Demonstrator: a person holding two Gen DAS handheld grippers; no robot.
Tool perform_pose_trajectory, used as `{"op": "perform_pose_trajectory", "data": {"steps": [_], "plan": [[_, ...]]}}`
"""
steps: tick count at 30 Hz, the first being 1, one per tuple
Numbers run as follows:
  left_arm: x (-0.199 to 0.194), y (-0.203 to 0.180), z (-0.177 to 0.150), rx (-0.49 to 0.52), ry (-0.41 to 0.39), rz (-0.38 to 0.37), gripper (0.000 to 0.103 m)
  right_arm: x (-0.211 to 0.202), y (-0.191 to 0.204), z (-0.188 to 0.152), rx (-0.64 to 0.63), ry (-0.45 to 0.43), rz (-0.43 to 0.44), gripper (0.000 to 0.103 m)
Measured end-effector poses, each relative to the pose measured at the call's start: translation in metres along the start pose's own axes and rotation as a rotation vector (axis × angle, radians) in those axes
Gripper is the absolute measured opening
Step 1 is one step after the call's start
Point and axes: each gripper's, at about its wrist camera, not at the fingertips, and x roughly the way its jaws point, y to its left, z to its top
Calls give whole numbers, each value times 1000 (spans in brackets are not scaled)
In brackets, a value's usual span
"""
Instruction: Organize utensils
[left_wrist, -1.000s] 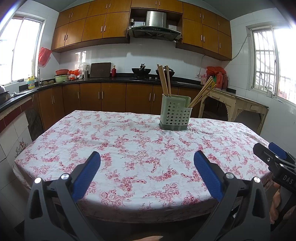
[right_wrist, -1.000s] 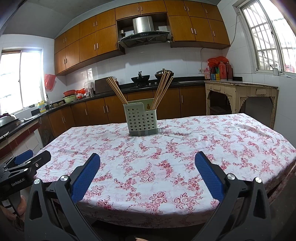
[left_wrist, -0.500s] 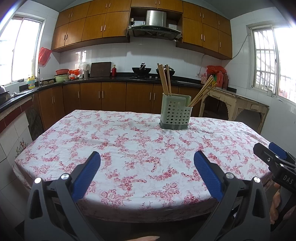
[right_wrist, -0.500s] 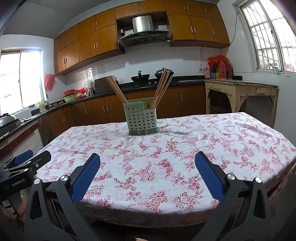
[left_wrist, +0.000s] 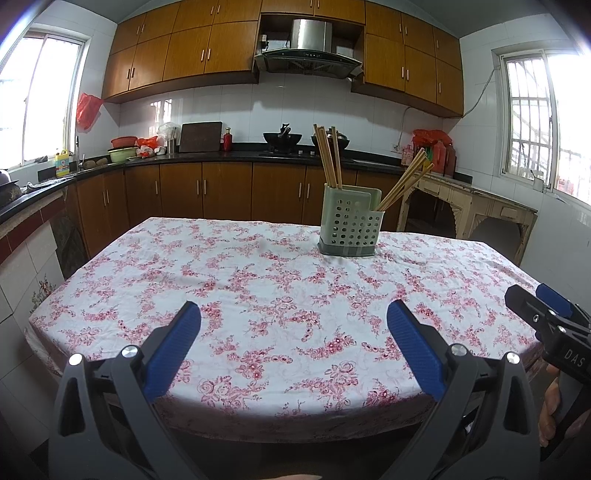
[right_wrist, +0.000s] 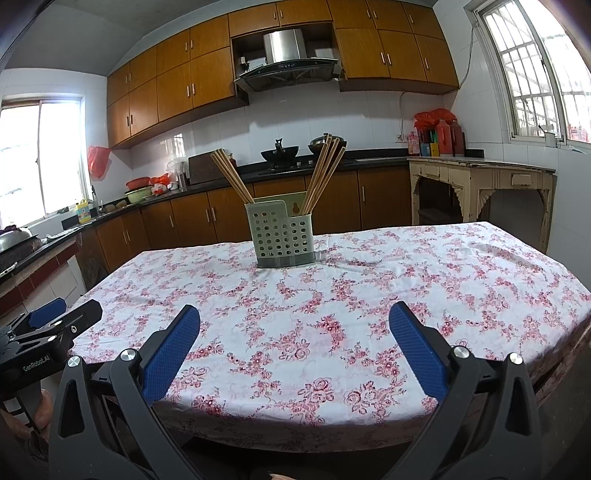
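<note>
Two empty grippers facing a chopstick holder on a floral tablecloth.
Left wrist view: left gripper (left_wrist: 293, 332) spread wide, holding nothing; green perforated holder (left_wrist: 350, 230) stands far across the table (left_wrist: 258, 280), chopsticks (left_wrist: 328, 157) in both compartments. Right wrist view: right gripper (right_wrist: 294, 332) likewise spread, empty; holder (right_wrist: 282, 238) upright, well apart, chopsticks (right_wrist: 231, 175) leaning outward.

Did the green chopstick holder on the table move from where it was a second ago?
No. The green chopstick holder sits on the same spot of the flowered tablecloth, in front of the same cabinets.
</note>
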Motion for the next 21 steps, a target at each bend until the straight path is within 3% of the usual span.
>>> {"op": "perform_pose_trajectory", "data": {"steps": [21], "plan": [[1,0,-2,1,-1,-1,99,0,1,0,0,1,-1,101]]}}
